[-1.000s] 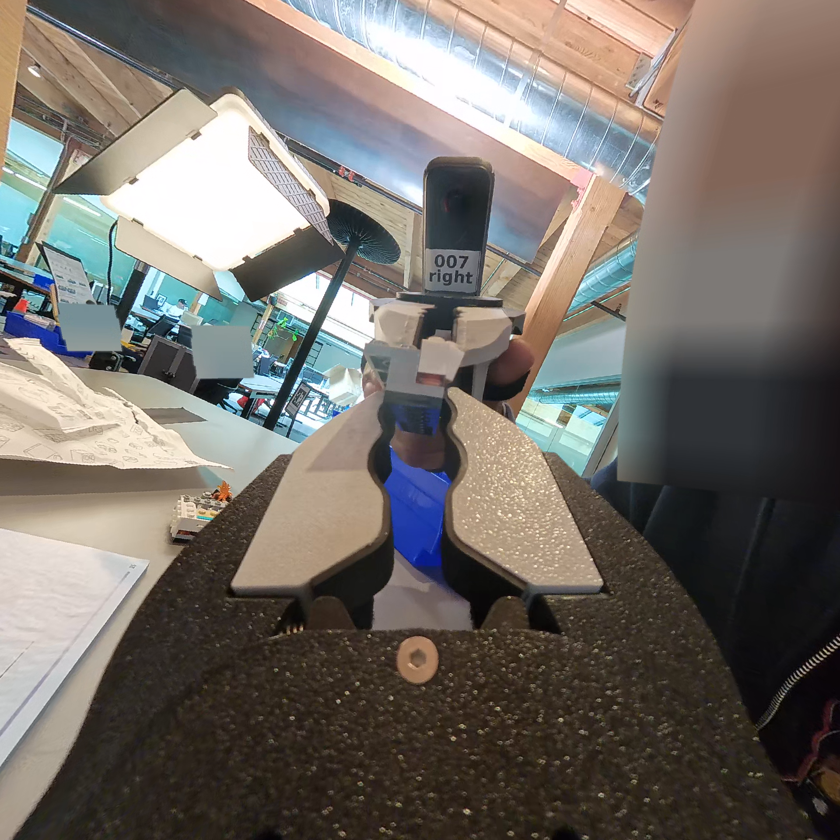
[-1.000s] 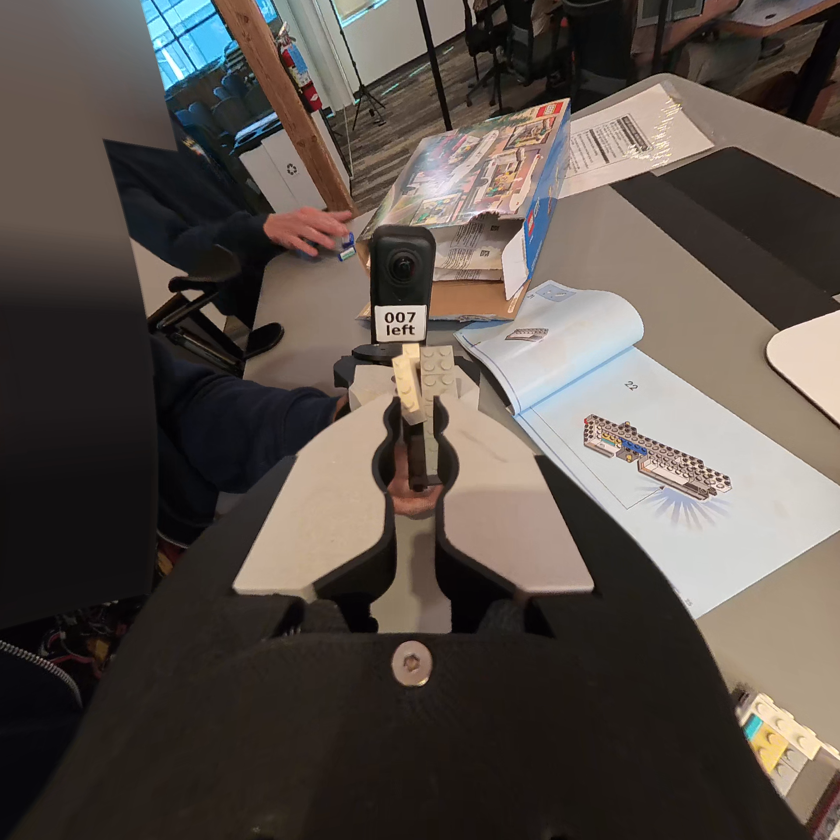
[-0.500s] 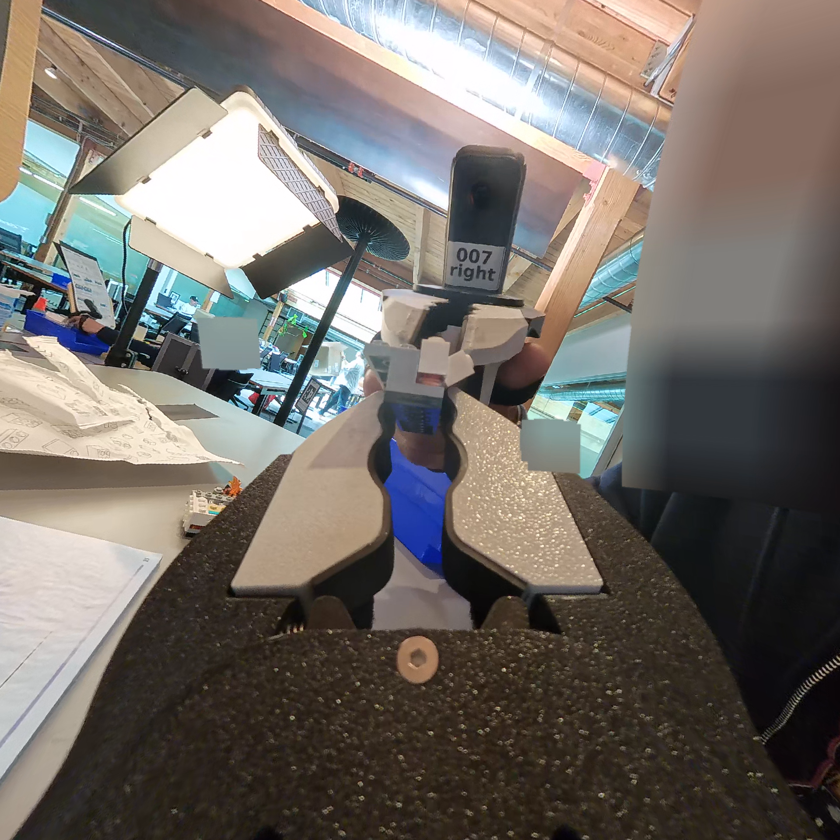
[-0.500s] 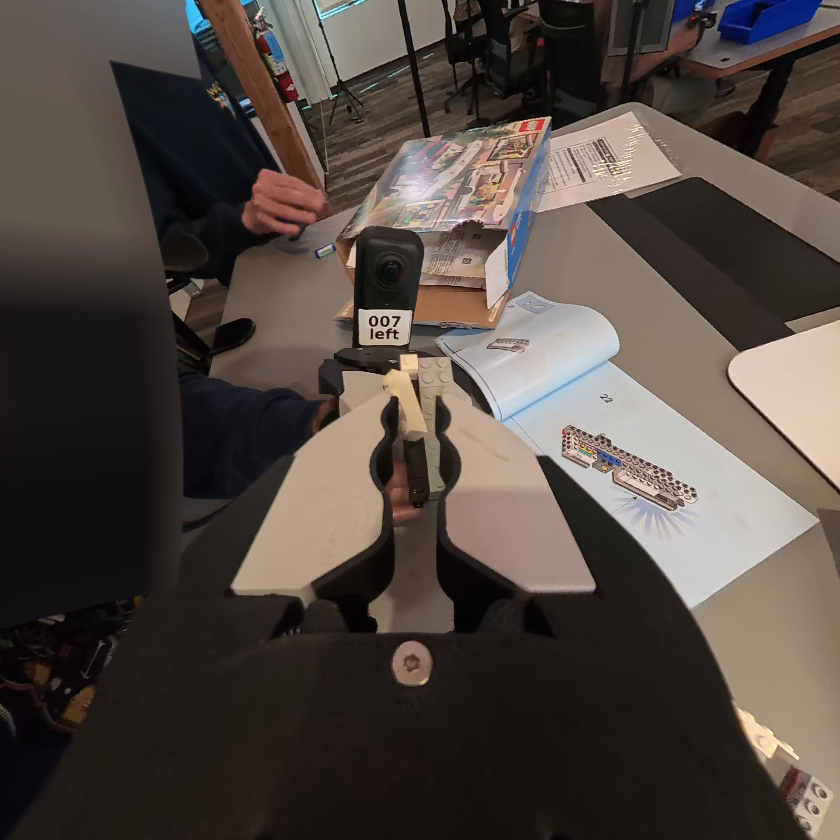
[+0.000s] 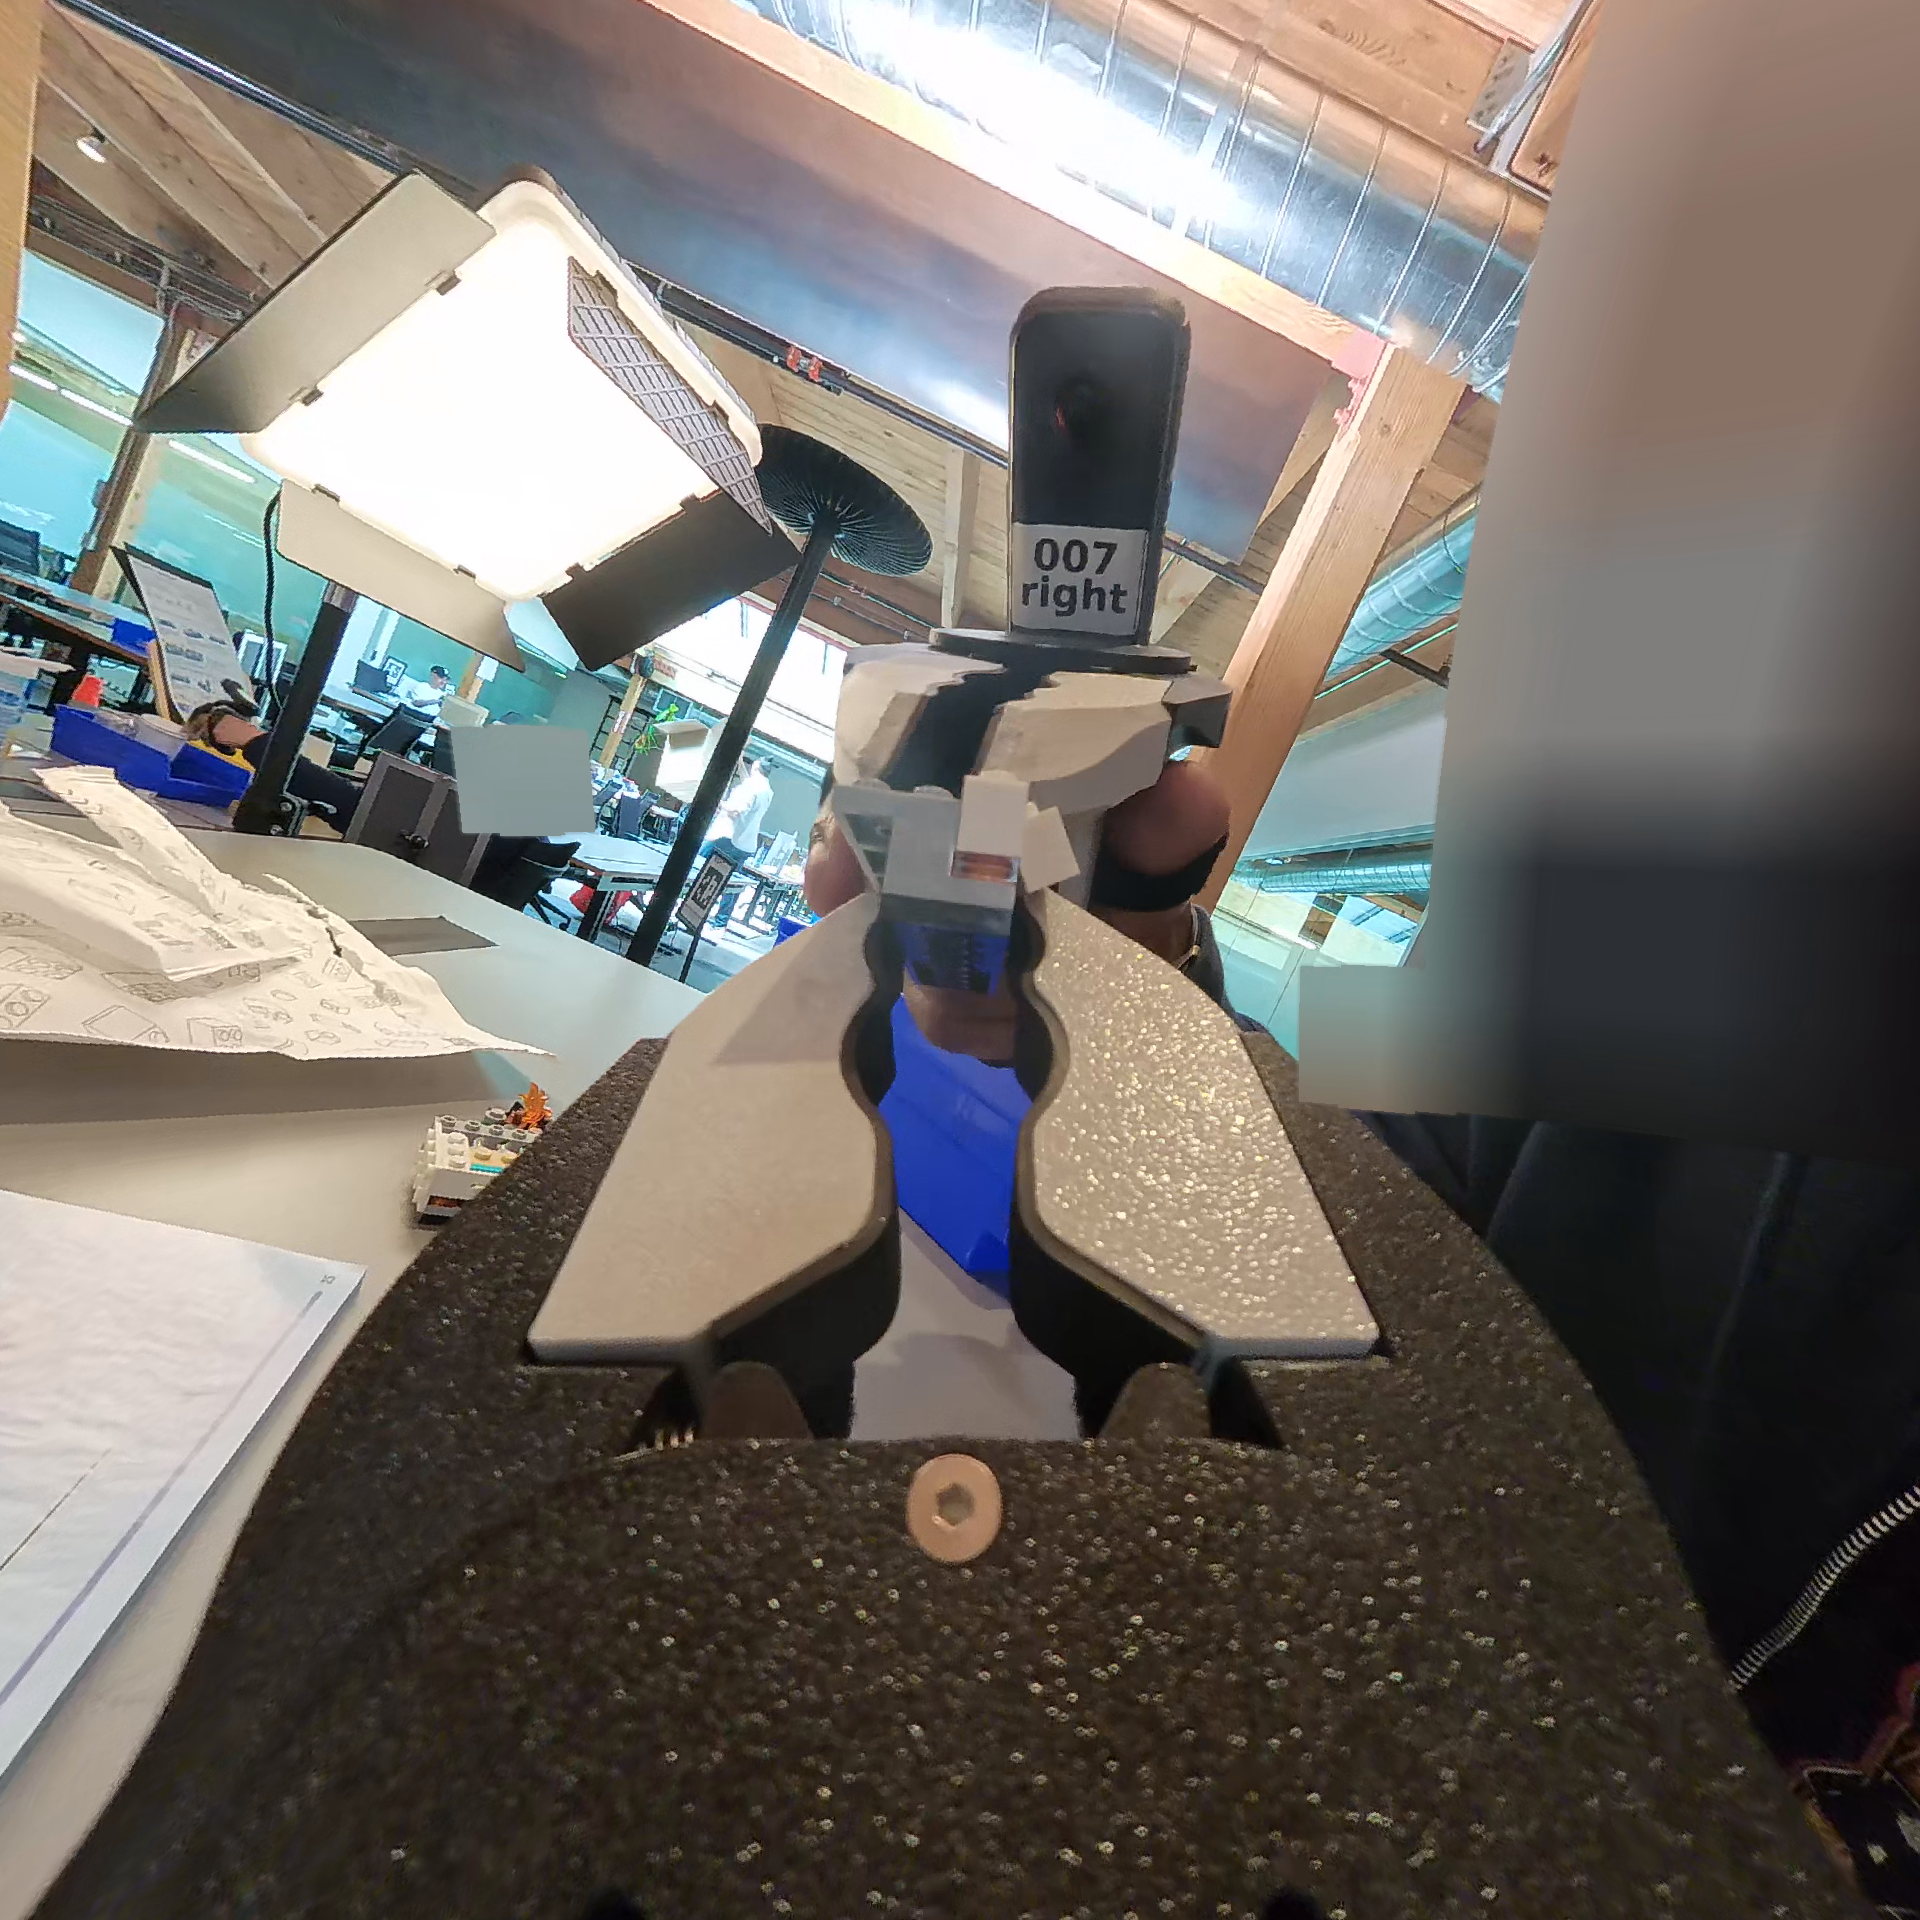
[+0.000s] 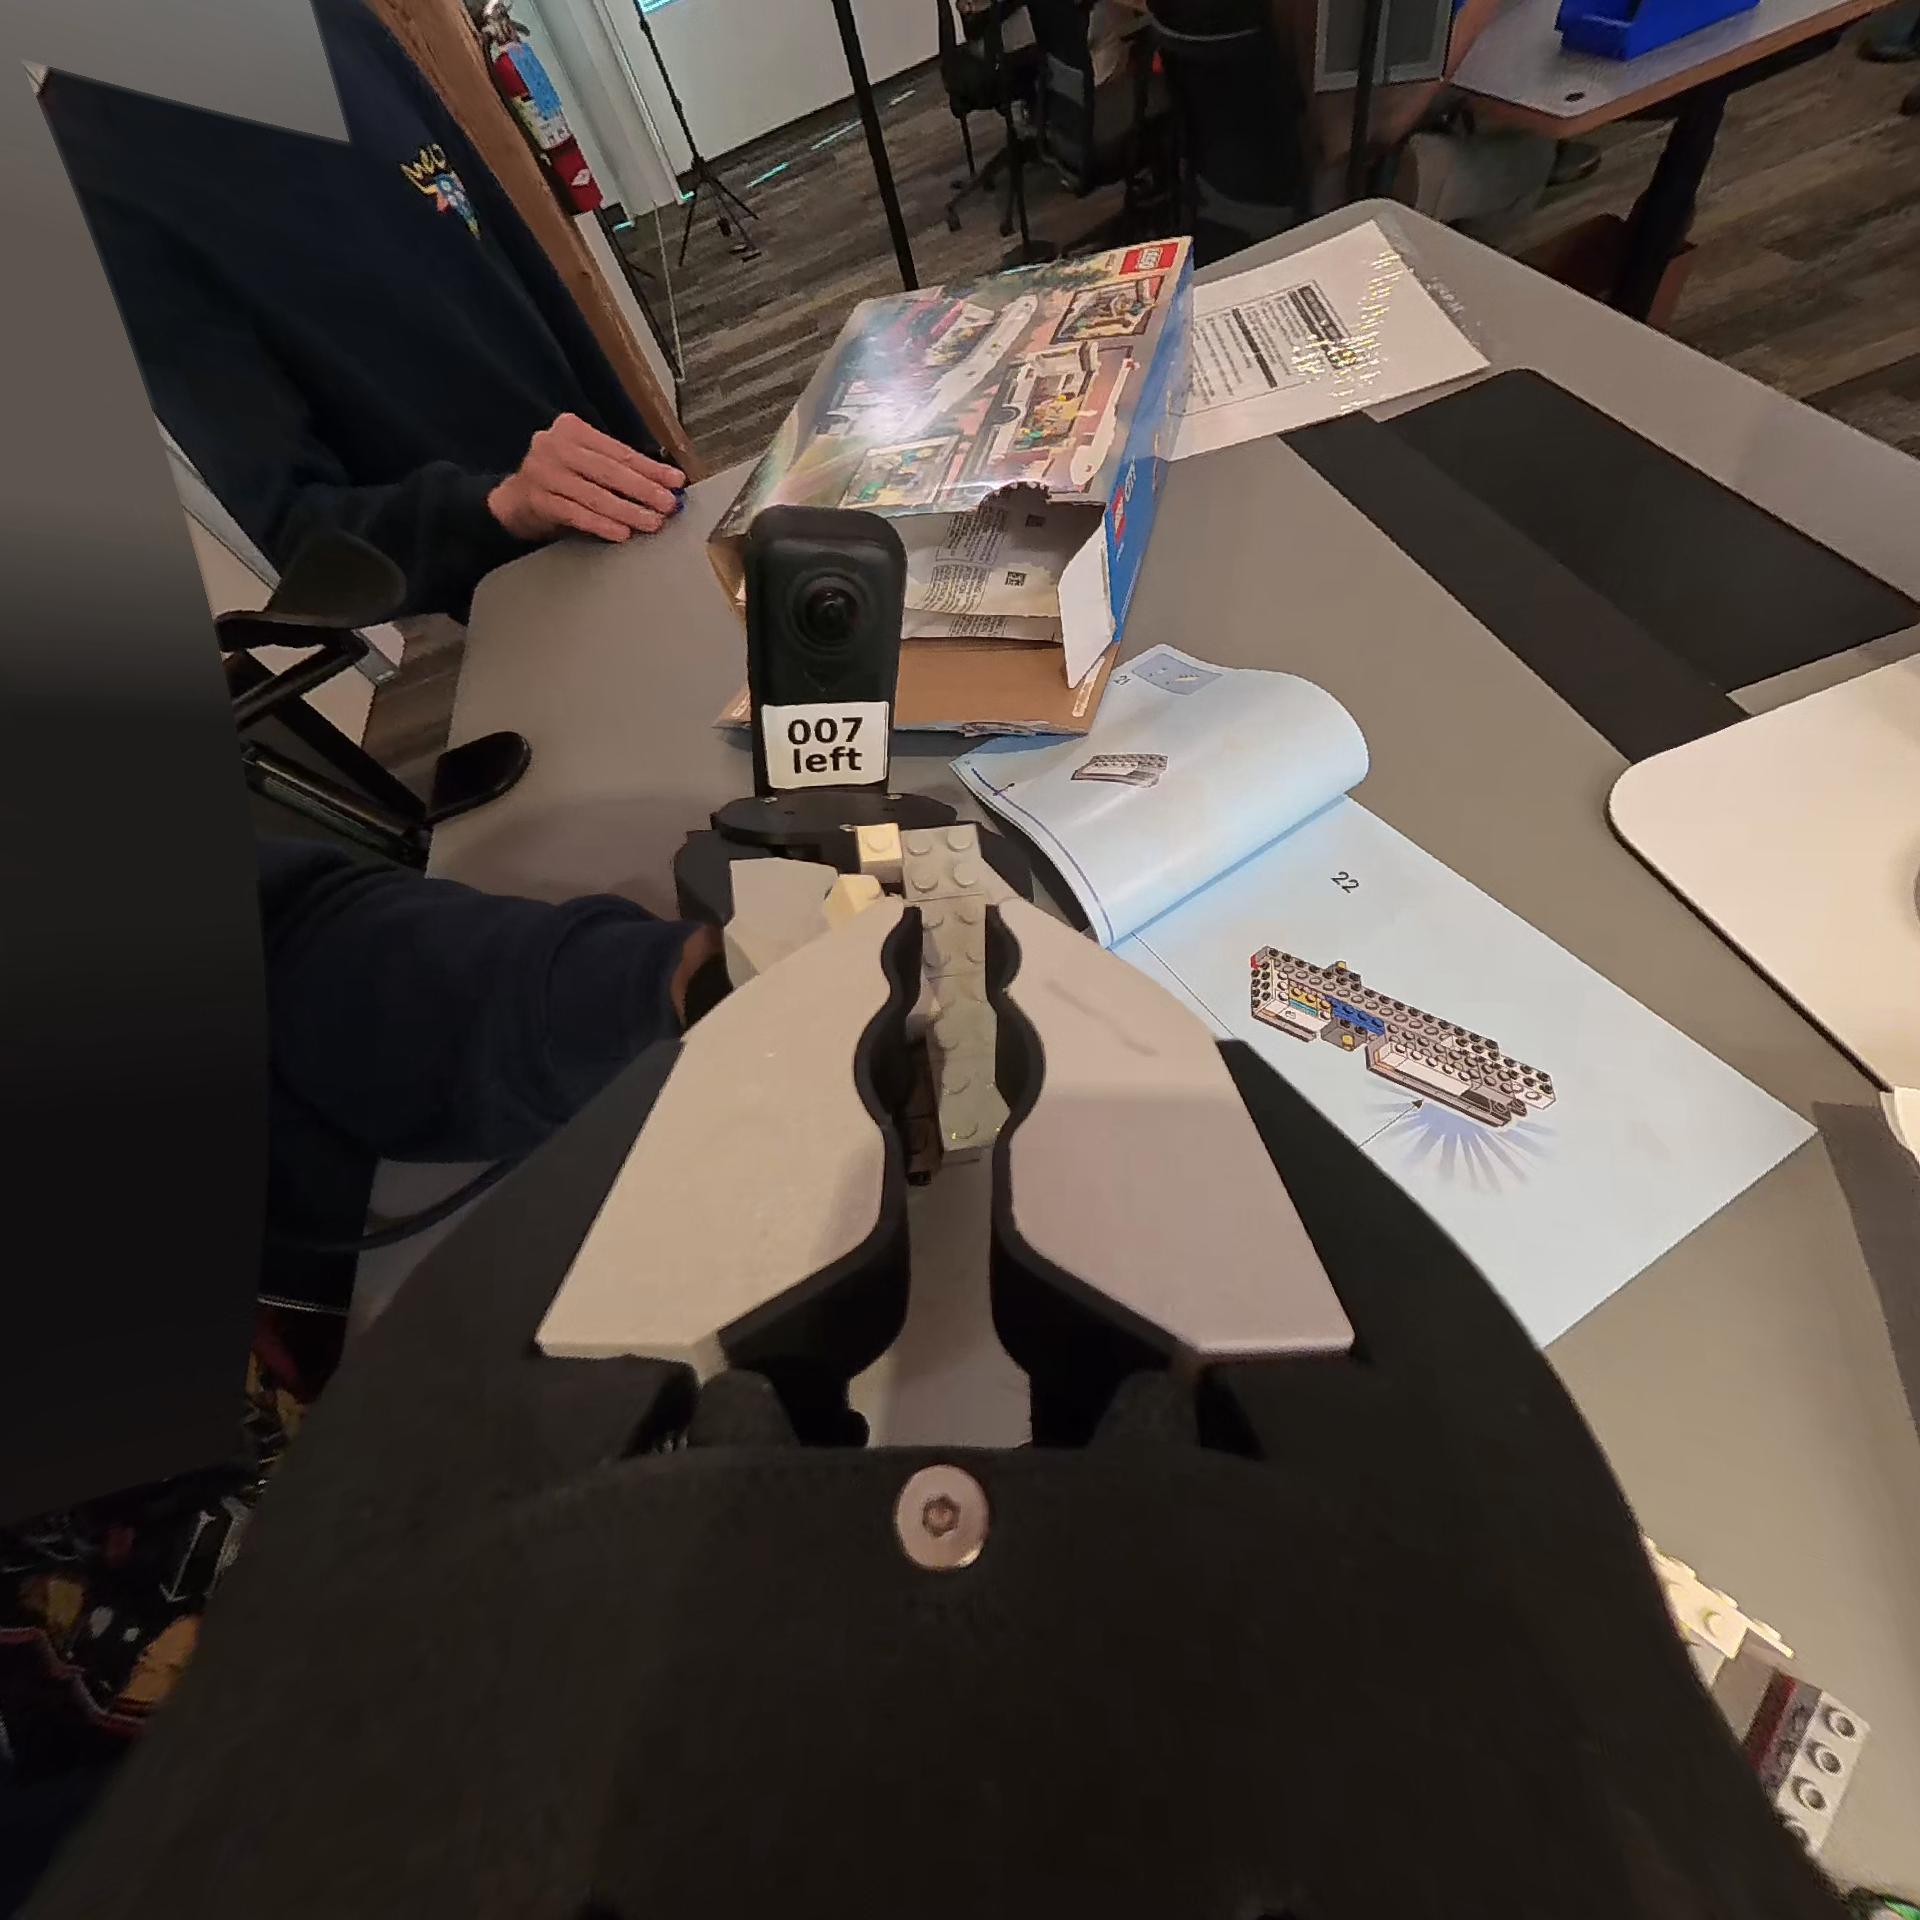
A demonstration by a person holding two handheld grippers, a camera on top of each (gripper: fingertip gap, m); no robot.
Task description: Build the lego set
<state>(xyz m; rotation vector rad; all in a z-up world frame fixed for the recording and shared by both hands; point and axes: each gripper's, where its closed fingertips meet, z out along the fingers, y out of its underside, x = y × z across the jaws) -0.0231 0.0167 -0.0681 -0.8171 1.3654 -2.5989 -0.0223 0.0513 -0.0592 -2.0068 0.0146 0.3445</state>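
Over a grey table (image 6: 1351, 582), both grippers' level fingers (image 6: 1101, 1039) pinching one grey brick assembly (image 6: 951, 914).

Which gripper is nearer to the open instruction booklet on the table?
Right. The right gripper sits just beside the open instruction booklet, jaws shut on the grey brick assembly. The left gripper meets it from the side away from the booklet.

Mounted low behind each gripper's fingers, facing one another nose to nose. Left view tilted up from the table (image 5: 312, 1153) edge toward the ceiling; right view angled down across the tabletop. Shared: the grey brick assembly (image 6: 951, 935) between them.
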